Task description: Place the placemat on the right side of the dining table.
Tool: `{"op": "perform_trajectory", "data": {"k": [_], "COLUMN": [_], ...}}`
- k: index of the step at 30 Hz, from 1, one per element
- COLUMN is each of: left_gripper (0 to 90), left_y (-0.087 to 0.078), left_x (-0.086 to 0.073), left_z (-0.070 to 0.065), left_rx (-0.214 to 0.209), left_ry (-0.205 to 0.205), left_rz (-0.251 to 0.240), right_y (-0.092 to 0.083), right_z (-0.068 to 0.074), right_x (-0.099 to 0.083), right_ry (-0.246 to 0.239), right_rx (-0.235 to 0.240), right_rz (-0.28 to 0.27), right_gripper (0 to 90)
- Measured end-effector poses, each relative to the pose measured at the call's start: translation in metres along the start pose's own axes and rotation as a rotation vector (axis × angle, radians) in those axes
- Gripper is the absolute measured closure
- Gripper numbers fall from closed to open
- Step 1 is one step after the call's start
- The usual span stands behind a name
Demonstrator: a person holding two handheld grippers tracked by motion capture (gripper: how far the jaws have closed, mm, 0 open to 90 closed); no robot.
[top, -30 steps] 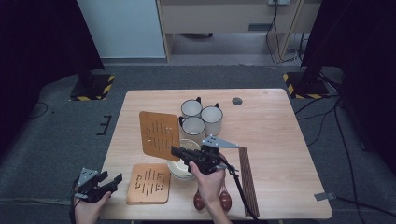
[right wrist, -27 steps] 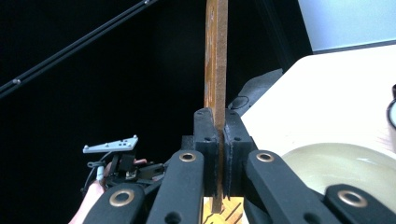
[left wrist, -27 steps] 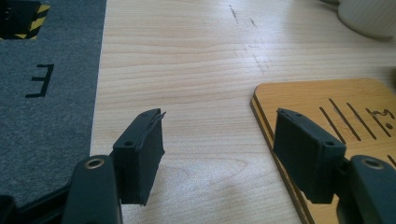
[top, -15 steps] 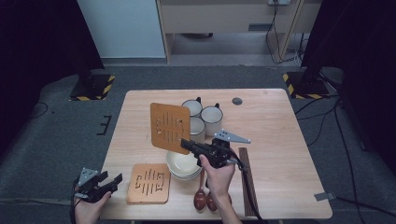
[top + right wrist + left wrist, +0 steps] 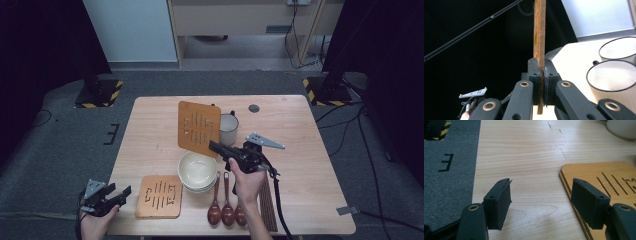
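My right gripper [image 5: 216, 146] is shut on the lower edge of a slotted wooden trivet [image 5: 199, 127] and holds it upright above the table, in front of the white mugs [image 5: 229, 128]. In the right gripper view the trivet [image 5: 539, 37] stands edge-on, pinched between the jaws of my right gripper [image 5: 540, 72]. A second trivet [image 5: 160, 196] lies flat near the front edge. My left gripper [image 5: 120, 194] hovers open at the table's front left corner, just left of that trivet [image 5: 604, 177]. Nothing sits between the jaws of my left gripper [image 5: 541, 195].
A stack of cream bowls [image 5: 197, 171] sits mid-table. Three wooden spoons [image 5: 222, 207] and dark chopsticks [image 5: 267, 205] lie by the front edge, under the right forearm. A small dark disc [image 5: 254, 108] lies at the back. Two mugs [image 5: 614, 75] stand to the right.
My right gripper has carried the trivet up and to the right, from left of the mugs to in front of them. The left gripper has stayed put.
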State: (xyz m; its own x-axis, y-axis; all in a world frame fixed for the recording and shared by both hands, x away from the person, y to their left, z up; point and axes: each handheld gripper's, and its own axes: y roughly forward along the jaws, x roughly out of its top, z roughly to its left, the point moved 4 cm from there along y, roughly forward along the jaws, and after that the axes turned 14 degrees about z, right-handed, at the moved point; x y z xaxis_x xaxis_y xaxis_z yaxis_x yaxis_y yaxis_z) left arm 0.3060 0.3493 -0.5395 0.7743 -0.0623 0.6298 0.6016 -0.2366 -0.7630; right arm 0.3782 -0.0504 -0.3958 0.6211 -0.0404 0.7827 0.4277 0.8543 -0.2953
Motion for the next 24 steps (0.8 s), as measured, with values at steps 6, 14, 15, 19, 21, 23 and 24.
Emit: {"op": "perform_trajectory", "data": {"k": [6, 14, 15, 19, 21, 23, 24], "left_gripper": [30.8, 30.4, 30.3, 29.9, 29.6, 29.3, 29.1], "left_y": [0.000, 0.001, 0.000, 0.001, 0.001, 0.001, 0.002], "left_x": [0.001, 0.001, 0.001, 0.001, 0.002, 0.002, 0.002], "left_z": [-0.001, -0.001, -0.001, 0.000, 0.000, 0.000, -0.001], "left_rx": [0.003, 0.006, 0.006, 0.006, 0.005, 0.005, 0.005], "left_ry": [0.001, -0.001, -0.002, -0.005, -0.011, -0.008, -0.006], "left_rz": [-0.002, 0.000, 0.000, -0.001, -0.002, -0.002, 0.000], "right_y": [-0.010, -0.030, -0.035, -0.041, -0.045, -0.048, -0.049], "right_z": [-0.007, -0.017, -0.020, -0.025, -0.028, -0.030, -0.032], "right_x": [0.003, 0.010, 0.012, 0.014, 0.014, 0.015, 0.015], "right_ry": [0.007, 0.028, 0.039, 0.043, 0.048, 0.050, 0.052], "right_rx": [-0.019, -0.031, -0.030, -0.046, -0.052, -0.057, -0.060], "right_rz": [-0.011, -0.047, -0.056, -0.064, -0.066, -0.070, -0.070], "right_gripper": [87.3, 87.3, 87.3, 87.3, 87.3, 87.3, 87.3]}}
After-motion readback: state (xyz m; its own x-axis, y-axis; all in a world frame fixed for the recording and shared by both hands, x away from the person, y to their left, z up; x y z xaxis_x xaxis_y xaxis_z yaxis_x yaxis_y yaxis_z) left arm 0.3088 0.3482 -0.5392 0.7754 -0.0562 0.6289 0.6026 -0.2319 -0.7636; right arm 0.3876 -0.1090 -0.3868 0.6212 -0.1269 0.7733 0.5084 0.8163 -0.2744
